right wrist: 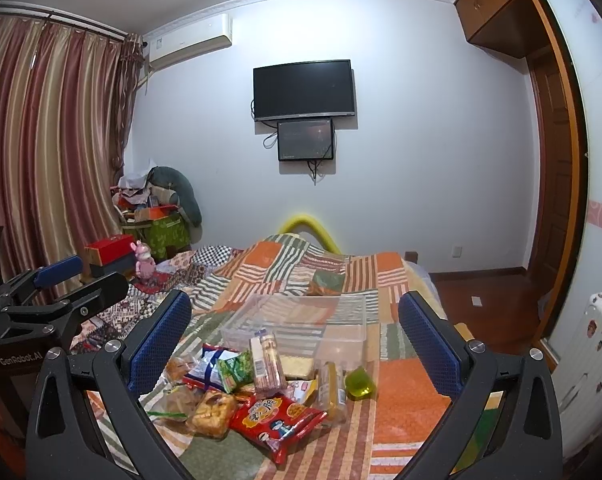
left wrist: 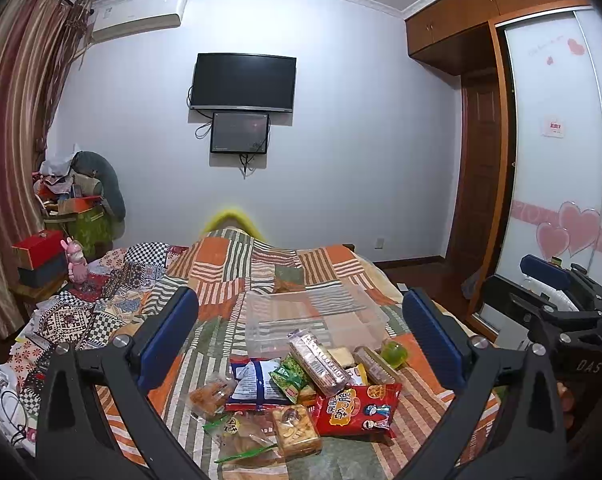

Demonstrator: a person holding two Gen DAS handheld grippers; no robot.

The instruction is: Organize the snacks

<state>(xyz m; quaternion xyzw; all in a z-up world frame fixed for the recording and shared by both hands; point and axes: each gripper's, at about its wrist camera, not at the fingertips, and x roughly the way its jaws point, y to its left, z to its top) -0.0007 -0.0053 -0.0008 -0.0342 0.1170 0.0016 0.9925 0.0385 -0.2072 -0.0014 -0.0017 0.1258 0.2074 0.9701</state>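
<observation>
A pile of snacks lies on the patchwork quilt: a red bag (left wrist: 357, 408) (right wrist: 279, 420), a long wafer pack (left wrist: 319, 364) (right wrist: 267, 364), a green packet (left wrist: 293, 378) (right wrist: 235, 368), a blue-white bag (left wrist: 257, 384), wrapped pastries (left wrist: 297, 432) (right wrist: 215, 410) and a green jelly cup (left wrist: 395, 352) (right wrist: 361, 384). Just behind the pile stands an empty clear plastic bin (left wrist: 261, 304) (right wrist: 261, 300). My left gripper (left wrist: 301, 320) (right wrist: 81, 280) hovers open above the pile. Open as well, my right gripper (right wrist: 297, 332) (left wrist: 521, 280) hangs beside it, holding nothing.
The bed's quilt (left wrist: 261, 264) stretches back to a white wall with a TV (left wrist: 243, 80). A red box (left wrist: 39, 248) and a pink toy (left wrist: 77, 264) sit left of the bed by the curtains. A wardrobe (left wrist: 553, 160) and a white suitcase (right wrist: 597, 360) stand on the right.
</observation>
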